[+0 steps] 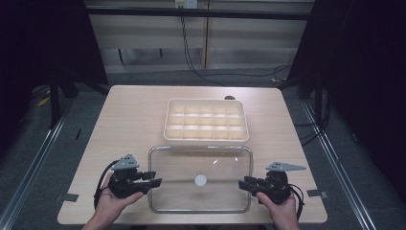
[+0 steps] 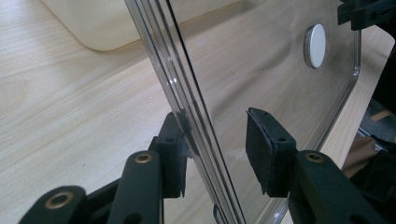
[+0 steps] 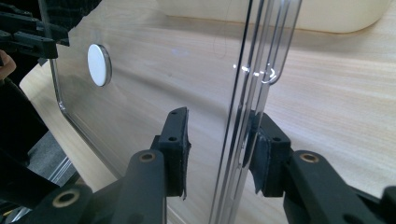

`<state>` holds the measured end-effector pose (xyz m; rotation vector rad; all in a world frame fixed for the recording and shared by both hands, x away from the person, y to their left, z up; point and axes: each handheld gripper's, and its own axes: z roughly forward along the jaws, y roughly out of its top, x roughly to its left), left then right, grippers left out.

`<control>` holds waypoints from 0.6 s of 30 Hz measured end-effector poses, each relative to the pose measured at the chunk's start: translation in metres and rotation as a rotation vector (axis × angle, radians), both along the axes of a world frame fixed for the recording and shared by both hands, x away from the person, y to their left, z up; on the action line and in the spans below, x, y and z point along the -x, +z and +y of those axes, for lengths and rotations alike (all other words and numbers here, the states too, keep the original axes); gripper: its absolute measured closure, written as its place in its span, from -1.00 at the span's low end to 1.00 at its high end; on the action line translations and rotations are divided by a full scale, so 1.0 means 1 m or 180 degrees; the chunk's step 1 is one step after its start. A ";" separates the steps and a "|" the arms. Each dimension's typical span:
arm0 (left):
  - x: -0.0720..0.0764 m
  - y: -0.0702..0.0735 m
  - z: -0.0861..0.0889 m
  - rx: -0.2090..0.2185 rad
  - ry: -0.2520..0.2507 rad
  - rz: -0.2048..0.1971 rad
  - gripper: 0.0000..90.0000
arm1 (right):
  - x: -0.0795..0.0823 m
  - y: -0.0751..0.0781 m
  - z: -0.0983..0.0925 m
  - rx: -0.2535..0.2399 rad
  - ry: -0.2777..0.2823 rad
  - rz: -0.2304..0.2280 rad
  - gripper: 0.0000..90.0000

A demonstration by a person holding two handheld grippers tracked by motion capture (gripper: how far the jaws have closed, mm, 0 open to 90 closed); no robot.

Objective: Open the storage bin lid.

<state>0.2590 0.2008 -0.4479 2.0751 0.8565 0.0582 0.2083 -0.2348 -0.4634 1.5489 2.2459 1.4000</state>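
Clearly both tools stand parted around the same thing: the left gripper (image 1: 154, 182) has its two black jaws spread either side of the left rim of the clear, round-cornered plastic lid (image 1: 215, 165), one pad touching the rim and the other standing off it, as the left gripper view shows (image 2: 212, 144). The right gripper (image 1: 243, 184) is much the same at the lid's right rim, one pad against the edge and the other clear of it (image 3: 219, 151), so neither has a firm hold. The lid, with a small white round knob (image 1: 200, 180) at its middle, lies at the near edge of the light wooden table (image 1: 129, 120), between the two hands. Just beyond it, farther from the person, sits the cream plastic tray of many small compartments (image 1: 206, 139), uncovered. Judging by this, the step in hand is getting hold of the lid at both ends; the next move calls for both pairs of jaws to close evenly before lifting it level toward the tray.
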 end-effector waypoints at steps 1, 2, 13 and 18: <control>-0.002 0.000 -0.001 -0.0005 -0.0002 0.0000 0.32 | -0.001 0.000 0.000 0.0006 -0.0002 0.0015 0.37; -0.004 -0.001 -0.001 -0.0004 -0.0014 0.0025 0.32 | -0.003 -0.001 0.000 0.0015 0.0006 0.0021 0.36; -0.017 -0.011 -0.004 0.0003 0.0031 0.0105 0.27 | -0.016 -0.009 -0.001 0.0053 0.0005 0.0087 0.26; -0.017 -0.018 -0.002 -0.0025 0.0112 0.0089 0.29 | -0.018 -0.014 -0.001 0.0086 0.0000 0.0131 0.21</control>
